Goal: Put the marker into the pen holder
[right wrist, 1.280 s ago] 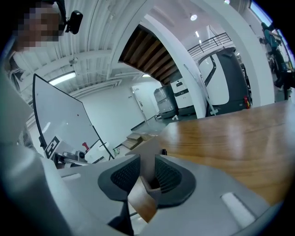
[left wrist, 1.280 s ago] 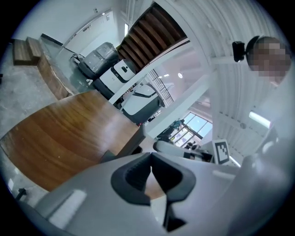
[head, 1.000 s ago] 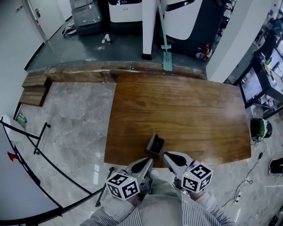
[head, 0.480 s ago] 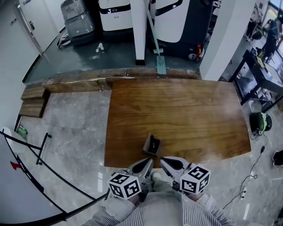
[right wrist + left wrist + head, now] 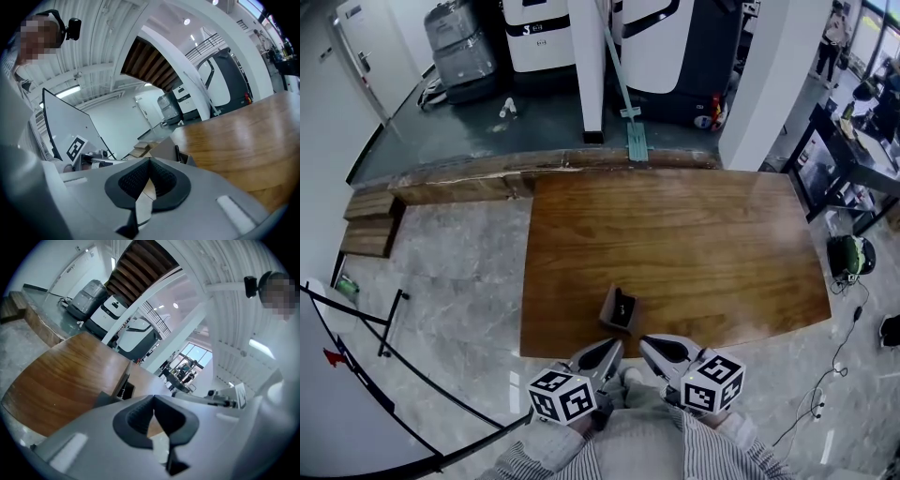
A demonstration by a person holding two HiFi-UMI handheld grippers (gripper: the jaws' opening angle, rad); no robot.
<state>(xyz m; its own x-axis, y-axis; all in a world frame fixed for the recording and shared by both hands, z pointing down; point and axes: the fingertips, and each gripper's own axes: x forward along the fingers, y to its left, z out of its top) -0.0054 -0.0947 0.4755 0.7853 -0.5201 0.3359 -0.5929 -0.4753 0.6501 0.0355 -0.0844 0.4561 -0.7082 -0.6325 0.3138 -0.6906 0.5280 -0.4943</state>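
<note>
A small dark square pen holder (image 5: 620,309) stands near the front edge of the wooden table (image 5: 694,244). A slim dark marker (image 5: 622,305) with a pale tip shows inside it. My left gripper (image 5: 614,345) and right gripper (image 5: 649,343) hover side by side just off the table's front edge, both short of the holder and apart from it. Both are shut, with nothing between the pads. The left gripper view has its closed jaws low in front and the holder (image 5: 125,389) beyond them. From the right gripper view, the holder (image 5: 180,152) sits just past its closed jaws.
The table takes up the middle of a marble floor. Beyond its far edge are a raised grey platform with white and black machines (image 5: 661,37), a white pillar (image 5: 586,66) and a leaning squeegee (image 5: 630,122). A whiteboard (image 5: 337,394) on a black stand is at the left, a desk (image 5: 853,150) at the right.
The head view has drifted slightly, so the room's far side sits a little differently. Both grippers stay shut near the table's front edge; the holder has not moved.
</note>
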